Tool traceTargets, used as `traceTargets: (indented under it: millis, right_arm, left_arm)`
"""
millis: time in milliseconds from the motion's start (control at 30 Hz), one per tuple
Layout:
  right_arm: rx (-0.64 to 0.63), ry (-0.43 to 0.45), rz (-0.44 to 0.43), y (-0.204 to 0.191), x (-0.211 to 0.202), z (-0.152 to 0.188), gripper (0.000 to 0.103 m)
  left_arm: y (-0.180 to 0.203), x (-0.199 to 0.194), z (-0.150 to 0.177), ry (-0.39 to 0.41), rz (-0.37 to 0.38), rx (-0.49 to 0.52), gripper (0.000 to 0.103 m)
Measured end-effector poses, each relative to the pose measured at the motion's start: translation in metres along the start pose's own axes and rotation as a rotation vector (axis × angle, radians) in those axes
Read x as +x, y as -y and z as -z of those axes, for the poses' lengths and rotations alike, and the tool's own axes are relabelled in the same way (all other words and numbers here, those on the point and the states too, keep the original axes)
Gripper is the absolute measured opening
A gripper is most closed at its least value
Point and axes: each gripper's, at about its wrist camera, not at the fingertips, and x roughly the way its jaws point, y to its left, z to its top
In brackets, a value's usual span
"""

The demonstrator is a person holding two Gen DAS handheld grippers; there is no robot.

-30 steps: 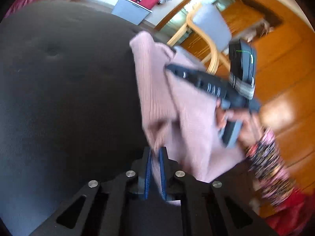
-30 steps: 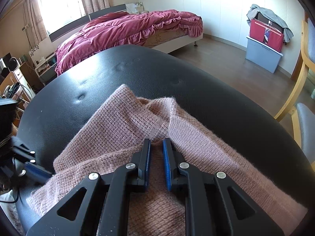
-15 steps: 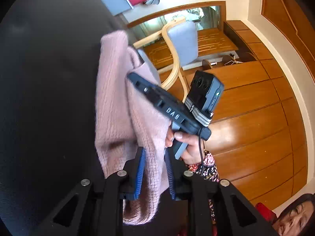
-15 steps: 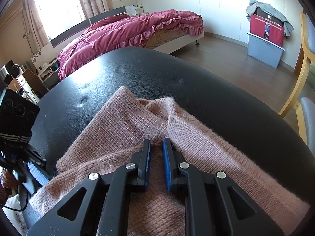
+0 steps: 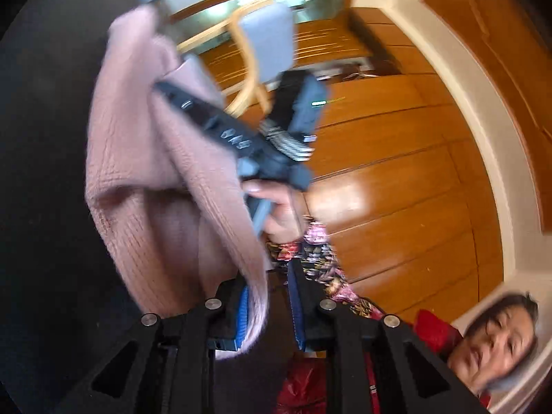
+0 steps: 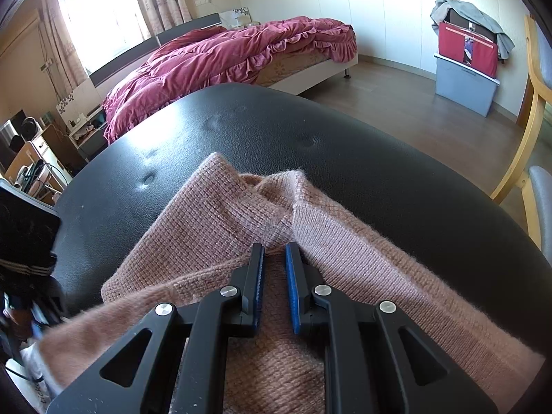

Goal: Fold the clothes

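Right now the soft pink knitted sweater lies bunched on the black padded leather worktop. The right gripper fingers pinch a fold, while the left gripper fingers are spread with cloth beside one pad. Hold that fold tight and lay it down flat.

Am seeing pink sweater as coarse ribbed knit, fuzzy edges; black cushion showing glossy dimpled leather look; my right gripper looking matt black plastic, blue ridged pads.
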Motion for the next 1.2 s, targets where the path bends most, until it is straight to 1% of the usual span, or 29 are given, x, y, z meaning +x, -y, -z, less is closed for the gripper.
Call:
traceTargets:
  millis: [33, 133, 333, 367, 400, 433, 600, 667, 700, 767, 833, 867, 900, 933, 967, 1000, 1067, 1100, 1133, 1200]
  right_arm:
    - [0.002, 0.000, -0.002, 0.000, 0.000, 0.000, 0.014]
    - [0.007, 0.001, -0.008, 0.001, 0.000, 0.000, 0.014]
    - [0.007, 0.002, -0.003, 0.001, 0.001, 0.000, 0.014]
    - [0.007, 0.003, -0.002, 0.000, 0.001, 0.000, 0.014]
    - [0.006, 0.003, 0.000, 0.000, 0.001, 0.000, 0.014]
    - [0.006, 0.003, 0.001, 0.000, 0.001, 0.000, 0.014]
    - [0.005, 0.005, 0.007, -0.001, 0.001, 0.001, 0.014]
    - [0.006, 0.005, 0.007, -0.002, 0.001, 0.001, 0.014]
    - [0.006, 0.006, 0.007, -0.002, 0.001, 0.001, 0.014]
    - [0.007, 0.007, 0.009, -0.002, 0.001, 0.001, 0.014]
    - [0.028, 0.004, 0.003, 0.000, -0.001, 0.000, 0.014]
    - [0.049, 0.002, -0.002, 0.002, -0.004, -0.002, 0.014]
    - [0.069, 0.001, -0.011, 0.004, -0.008, -0.003, 0.014]
    - [0.081, 0.011, -0.016, 0.006, -0.014, -0.004, 0.014]
    - [0.086, 0.029, -0.016, 0.008, -0.022, -0.005, 0.014]
    - [0.082, 0.044, -0.007, 0.010, -0.030, -0.005, 0.014]
    - [0.036, 0.050, 0.059, 0.009, -0.044, -0.005, 0.014]
    - [0.006, 0.047, 0.099, 0.007, -0.049, -0.005, 0.014]
    - [-0.023, 0.033, 0.116, 0.005, -0.052, -0.004, 0.014]
    - [-0.073, -0.022, 0.107, 0.002, -0.048, -0.003, 0.014]
  left_arm:
    - [0.000, -0.008, 0.004, 0.005, -0.008, -0.004, 0.018]
    - [-0.001, -0.031, 0.019, 0.059, -0.029, -0.018, 0.013]
    - [-0.002, -0.077, 0.051, 0.173, -0.069, -0.048, 0.014]
    - [0.001, -0.081, 0.051, 0.195, -0.106, -0.043, 0.016]
    - [0.007, -0.080, 0.049, 0.222, -0.155, -0.034, 0.016]
    - [0.015, -0.076, 0.042, 0.237, -0.189, -0.022, 0.016]
    - [0.041, -0.026, 0.017, 0.278, -0.306, 0.045, 0.018]
    - [0.043, 0.002, 0.008, 0.283, -0.409, 0.047, 0.018]
    - [0.043, 0.018, 0.004, 0.275, -0.474, 0.050, 0.018]
    - [0.042, 0.050, 0.000, 0.241, -0.663, 0.109, 0.018]
    - [0.035, 0.069, -0.001, 0.233, -0.875, 0.123, 0.017]
    - [0.032, 0.071, 0.000, 0.248, -0.915, 0.124, 0.012]
    - [0.030, 0.067, 0.003, 0.280, -0.905, 0.116, 0.012]
    - [0.027, 0.062, 0.007, 0.305, -0.887, 0.100, 0.009]
    - [0.025, 0.058, 0.011, 0.319, -0.874, 0.089, 0.006]
    - [0.023, 0.054, 0.015, 0.331, -0.861, 0.081, 0.006]
    - [0.021, 0.046, 0.023, 0.352, -0.838, 0.062, 0.005]
    - [0.022, 0.044, 0.026, 0.361, -0.832, 0.055, 0.005]
    - [0.022, 0.041, 0.029, 0.371, -0.828, 0.051, 0.005]
    - [0.023, 0.043, 0.031, 0.375, -0.834, 0.055, 0.005]
